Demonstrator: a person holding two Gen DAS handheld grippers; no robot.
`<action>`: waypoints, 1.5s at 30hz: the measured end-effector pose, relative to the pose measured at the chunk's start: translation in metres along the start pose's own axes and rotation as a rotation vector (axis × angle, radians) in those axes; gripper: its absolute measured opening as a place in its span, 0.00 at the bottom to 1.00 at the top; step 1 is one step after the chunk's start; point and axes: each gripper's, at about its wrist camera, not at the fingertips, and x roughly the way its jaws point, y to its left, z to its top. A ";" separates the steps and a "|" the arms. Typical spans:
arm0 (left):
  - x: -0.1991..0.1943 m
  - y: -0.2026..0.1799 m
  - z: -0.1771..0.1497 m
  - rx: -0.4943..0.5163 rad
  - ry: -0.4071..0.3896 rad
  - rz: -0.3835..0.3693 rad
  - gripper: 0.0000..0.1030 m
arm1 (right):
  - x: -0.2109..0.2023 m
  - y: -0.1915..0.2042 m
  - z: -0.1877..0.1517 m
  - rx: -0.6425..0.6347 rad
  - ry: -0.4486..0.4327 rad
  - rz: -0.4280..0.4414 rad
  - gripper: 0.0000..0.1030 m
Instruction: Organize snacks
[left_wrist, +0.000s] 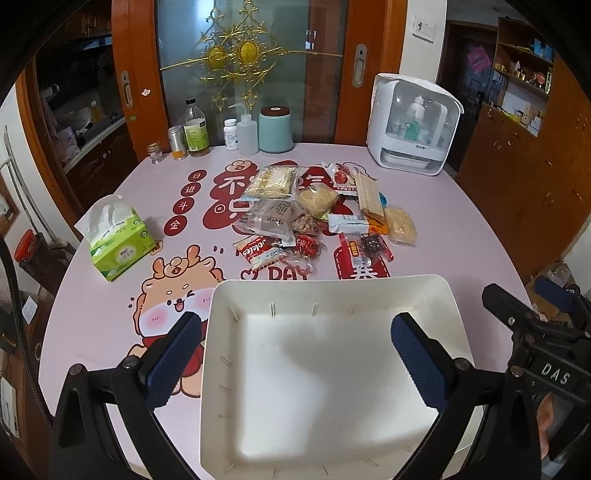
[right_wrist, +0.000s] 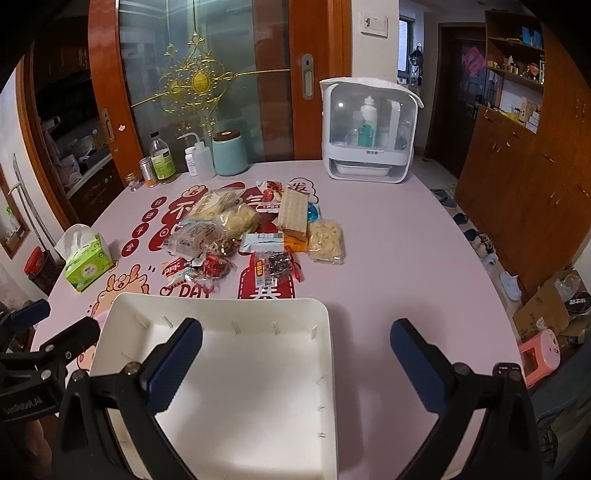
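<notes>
Snacks (left_wrist: 314, 218) lie in a loose heap on the worktop (left_wrist: 110, 325), ahead of both my hand-held grippers and beyond the far rim of the white tray (left_wrist: 325, 369). The tray sits nearest me with nothing in it.

My left hand-held gripper (left_wrist: 295, 362) hangs over the tray with its blue pads spread wide and nothing between them; the left finger stands over the worktop just outside the tray's left wall, the right finger over the tray floor. My right hand-held gripper (right_wrist: 295, 365) is likewise released and bare: its left finger hangs over the tray floor, its right finger over plain worktop to the right of the tray. In the left wrist view the right tool shows at the right edge, apart from the tray.

In the heap, straight ahead of the left hand-held gripper, a red packet (left_wrist: 255, 248) lies closest to the tray. A dark-filled clear packet with a red strip (right_wrist: 275, 267) lies ahead of the right one, with a pale noodle-like block in clear wrap (right_wrist: 327, 240) just right of it and a long wafer pack (right_wrist: 293, 210) further back.

Far ahead to the left a green tissue pack (left_wrist: 118, 243) stands well apart from the snacks. At the back edge stand bottles, a teal canister (left_wrist: 275, 129) and a white cabinet with a clear front (left_wrist: 413, 125).
</notes>
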 end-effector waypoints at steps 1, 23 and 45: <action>-0.001 0.000 0.001 0.006 -0.003 0.004 0.99 | 0.001 -0.001 0.001 0.006 0.007 0.007 0.99; 0.002 0.039 0.120 0.155 -0.055 0.198 0.99 | -0.004 -0.013 0.127 -0.067 -0.034 0.016 0.99; 0.268 -0.015 0.115 0.279 0.404 0.101 0.87 | 0.268 0.016 0.098 -0.147 0.527 0.051 0.80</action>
